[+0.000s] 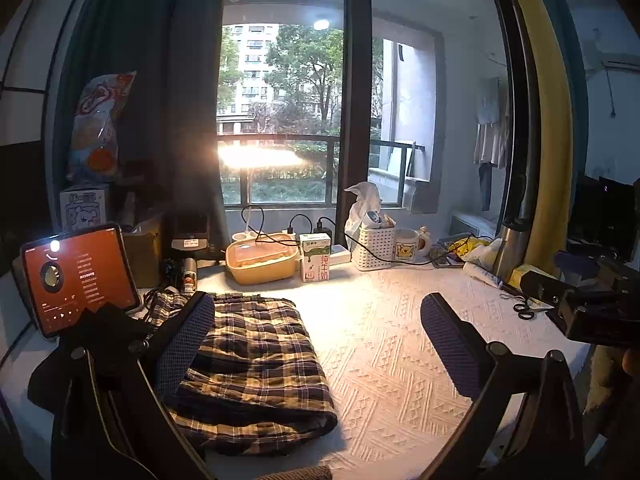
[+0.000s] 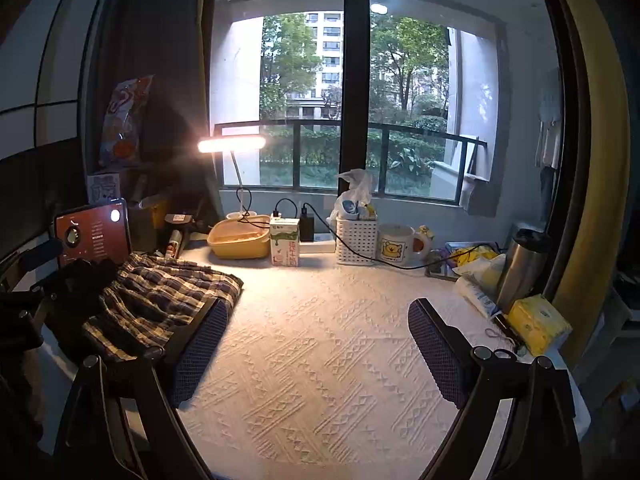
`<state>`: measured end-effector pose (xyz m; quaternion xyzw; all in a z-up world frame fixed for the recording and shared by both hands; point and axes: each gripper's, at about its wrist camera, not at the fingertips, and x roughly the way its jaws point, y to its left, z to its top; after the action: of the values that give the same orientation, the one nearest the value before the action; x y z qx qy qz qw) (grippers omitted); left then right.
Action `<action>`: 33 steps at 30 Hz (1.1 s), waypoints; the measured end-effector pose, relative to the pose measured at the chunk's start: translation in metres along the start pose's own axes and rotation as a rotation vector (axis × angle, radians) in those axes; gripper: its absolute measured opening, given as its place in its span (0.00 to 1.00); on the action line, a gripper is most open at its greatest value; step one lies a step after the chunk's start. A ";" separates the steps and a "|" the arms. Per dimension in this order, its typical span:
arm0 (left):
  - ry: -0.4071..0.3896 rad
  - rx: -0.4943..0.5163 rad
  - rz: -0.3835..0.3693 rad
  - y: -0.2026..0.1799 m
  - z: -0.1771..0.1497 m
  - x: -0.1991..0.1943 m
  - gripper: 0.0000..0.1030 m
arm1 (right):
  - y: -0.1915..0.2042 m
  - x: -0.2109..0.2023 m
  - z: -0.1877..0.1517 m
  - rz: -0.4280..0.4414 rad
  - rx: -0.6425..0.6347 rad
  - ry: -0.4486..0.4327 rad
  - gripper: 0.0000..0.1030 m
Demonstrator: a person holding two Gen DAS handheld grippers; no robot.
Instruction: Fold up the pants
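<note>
The plaid pants lie folded in a compact bundle on the white textured tablecloth, at the left of the table. They also show in the right wrist view at the far left. My left gripper is open and empty; its left finger is over the bundle's left edge, its right finger over bare cloth. My right gripper is open and empty above the tablecloth, to the right of the pants. The right gripper's body shows at the right edge of the left wrist view.
A tablet stands left of the pants. Along the window stand a yellow box, milk carton, white basket, mug and lit desk lamp. Scissors, a steel flask and a yellow pack lie at right.
</note>
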<state>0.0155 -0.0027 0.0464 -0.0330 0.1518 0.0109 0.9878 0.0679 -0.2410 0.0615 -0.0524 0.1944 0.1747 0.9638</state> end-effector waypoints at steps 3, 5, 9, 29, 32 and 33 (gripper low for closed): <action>0.007 0.001 0.008 0.001 -0.001 0.000 0.99 | 0.001 0.001 -0.001 0.002 0.000 0.004 0.90; 0.008 0.006 0.016 0.000 -0.002 0.000 0.99 | 0.001 0.002 -0.001 0.003 0.000 0.008 0.90; 0.014 0.006 0.015 0.000 -0.002 0.001 0.99 | 0.001 0.002 -0.002 0.003 0.001 0.012 0.90; 0.015 0.010 0.020 0.000 -0.002 0.000 0.99 | 0.002 0.001 -0.003 0.000 0.004 0.014 0.91; 0.014 0.015 0.019 0.000 -0.002 -0.001 0.99 | 0.001 0.002 -0.003 -0.001 0.008 0.016 0.90; 0.012 0.017 0.019 -0.001 -0.002 -0.001 0.99 | 0.001 0.001 -0.003 -0.001 0.009 0.018 0.91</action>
<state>0.0136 -0.0034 0.0452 -0.0235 0.1581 0.0188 0.9870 0.0673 -0.2399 0.0579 -0.0496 0.2038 0.1725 0.9624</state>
